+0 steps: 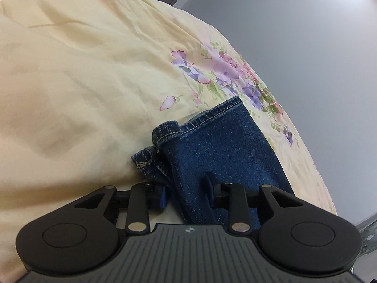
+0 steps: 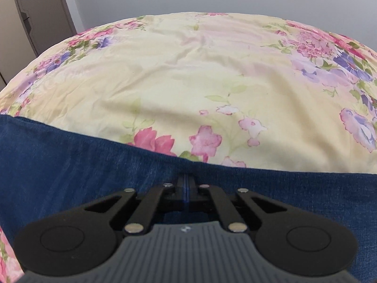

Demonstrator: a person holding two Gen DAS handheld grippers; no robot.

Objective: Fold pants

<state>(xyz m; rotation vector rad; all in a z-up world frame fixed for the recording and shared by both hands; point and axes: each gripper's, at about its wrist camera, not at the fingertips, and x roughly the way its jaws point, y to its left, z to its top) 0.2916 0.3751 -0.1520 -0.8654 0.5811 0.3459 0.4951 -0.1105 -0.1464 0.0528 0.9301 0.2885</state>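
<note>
The pants are dark blue jeans on a yellow floral bedsheet. In the left wrist view the hemmed leg ends (image 1: 212, 141) lie just ahead of my left gripper (image 1: 186, 192), one hem curled over at the left. The left gripper's jaws stand apart with the denim leg between and under them, not clamped. In the right wrist view a wide band of the jeans (image 2: 70, 160) runs across the frame. My right gripper (image 2: 186, 184) has its jaws pressed together over the denim near its far edge; whether cloth is pinched between them is hidden.
The bedsheet (image 1: 82, 82) is wrinkled and covers the whole bed (image 2: 188, 82). A grey wall (image 1: 306, 47) stands past the bed's edge. A closet door (image 2: 35, 11) is at the far left in the right wrist view.
</note>
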